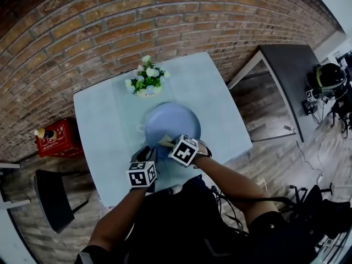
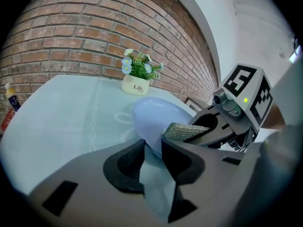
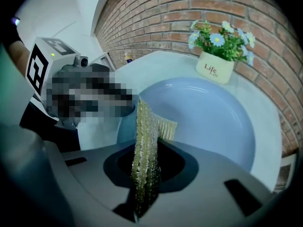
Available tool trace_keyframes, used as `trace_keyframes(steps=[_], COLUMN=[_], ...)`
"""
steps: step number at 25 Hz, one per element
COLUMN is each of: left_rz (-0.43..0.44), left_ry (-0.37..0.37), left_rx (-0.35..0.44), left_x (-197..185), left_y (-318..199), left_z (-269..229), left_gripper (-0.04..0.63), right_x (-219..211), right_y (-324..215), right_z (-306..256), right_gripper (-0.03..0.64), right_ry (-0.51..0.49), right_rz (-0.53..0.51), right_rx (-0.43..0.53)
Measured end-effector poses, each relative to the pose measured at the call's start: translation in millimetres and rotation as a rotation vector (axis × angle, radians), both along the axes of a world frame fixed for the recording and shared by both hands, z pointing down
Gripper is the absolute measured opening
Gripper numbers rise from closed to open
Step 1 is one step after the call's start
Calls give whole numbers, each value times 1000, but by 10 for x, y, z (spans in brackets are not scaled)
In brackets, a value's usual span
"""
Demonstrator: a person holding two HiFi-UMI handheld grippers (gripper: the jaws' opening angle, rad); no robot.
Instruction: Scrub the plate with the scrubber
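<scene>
Holding the scrubber (image 3: 152, 126) clenched edge-up in the fingers of my right gripper (image 3: 146, 164), at the near rim of the pale blue plate (image 3: 213, 117), which lies flat on the worktop (image 1: 104, 120) just in front of a flower pot (image 1: 147, 81). The fingers of my left gripper (image 2: 152, 148) stand released, the plate's near rim between them but not pinched. I judge the scrubber light, soft and springy, best gripped across its middle. The plate looks stiff, smooth, probably slippery and breakable, best steadied at its rim.
</scene>
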State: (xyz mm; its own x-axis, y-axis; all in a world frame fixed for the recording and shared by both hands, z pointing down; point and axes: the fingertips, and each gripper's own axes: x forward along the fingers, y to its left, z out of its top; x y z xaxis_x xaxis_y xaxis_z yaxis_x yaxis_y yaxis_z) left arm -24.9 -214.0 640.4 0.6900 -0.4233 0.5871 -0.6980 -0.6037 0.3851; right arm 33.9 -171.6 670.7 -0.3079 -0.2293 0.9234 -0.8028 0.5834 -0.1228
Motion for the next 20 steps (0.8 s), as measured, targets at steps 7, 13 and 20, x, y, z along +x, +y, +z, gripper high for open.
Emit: trace_keyframes(steps=[7,13,20], left_rz=[7,-55,-139], left_ry=[1,13,10], left_rx=[13,34,66], left_x=[-10,-139,-306], left_y=[12,-68,-138], left_z=[-71,-161,-299], left_gripper=[105,94,93], right_x=[-213,-430,-422], right_y=[11,-68,-185], right_z=[-62,-135,-348], right_gripper=[67,67,67], right_ry=[-98,-248,-339], right_rz=[13,0,5], right_rx=[-33,-59,-17])
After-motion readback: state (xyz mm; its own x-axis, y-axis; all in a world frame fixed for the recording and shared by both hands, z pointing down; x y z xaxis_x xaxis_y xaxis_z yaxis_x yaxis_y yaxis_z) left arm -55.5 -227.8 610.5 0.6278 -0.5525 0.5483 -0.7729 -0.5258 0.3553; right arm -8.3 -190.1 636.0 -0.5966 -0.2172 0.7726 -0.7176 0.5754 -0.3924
